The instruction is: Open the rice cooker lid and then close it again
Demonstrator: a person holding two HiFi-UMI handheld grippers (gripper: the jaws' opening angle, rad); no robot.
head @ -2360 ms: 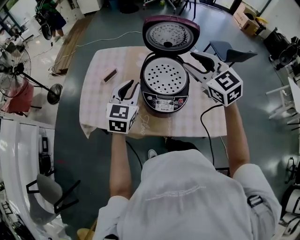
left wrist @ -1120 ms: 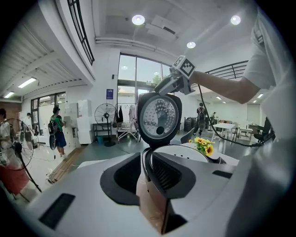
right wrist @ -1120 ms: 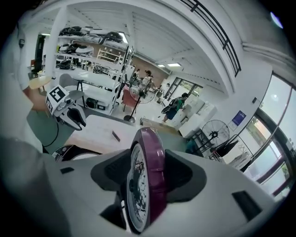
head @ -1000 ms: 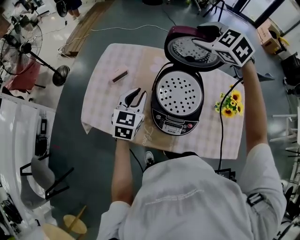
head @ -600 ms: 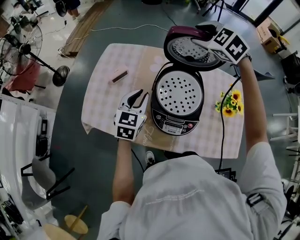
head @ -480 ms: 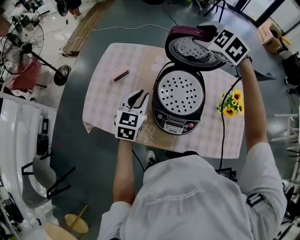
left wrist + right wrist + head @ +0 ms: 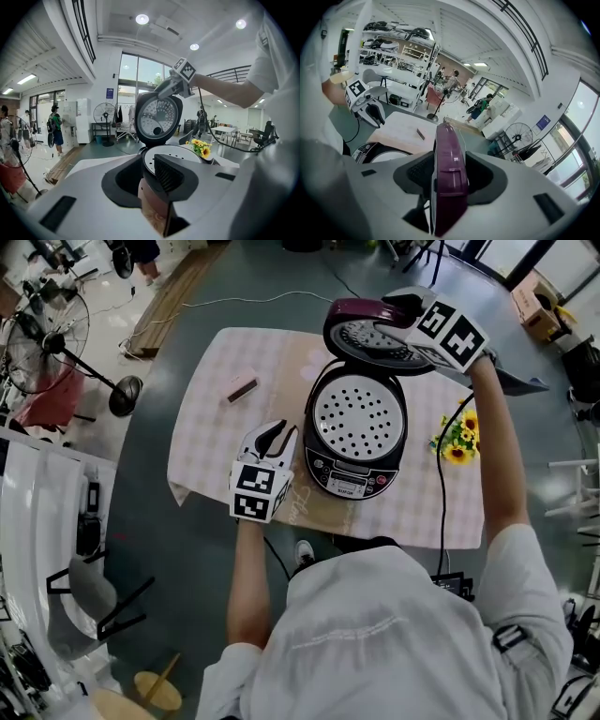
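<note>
Rice cooker lid (image 7: 364, 336) between right gripper (image 7: 450, 174) fingers (image 7: 420, 172)

Maroon lid (image 7: 364, 331), black cooker body (image 7: 353, 476), pink-checked tablecloth (image 7: 202, 418), yellow sunflowers (image 7: 457, 439)

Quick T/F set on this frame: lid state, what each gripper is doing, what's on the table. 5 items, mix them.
1. The rice cooker lid is raised. True.
2. The right gripper is empty. False: its jaws are closed on the rim of the lid.
3. The left gripper grips the cooker body. False: it is apart from the cooker, at its left, with jaws open and nothing between them.
4. Sunflowers lie on the table to the right of the cooker. True.
5. Cooked rice shows in the open cooker. False: a perforated tray covers the opening.
</note>
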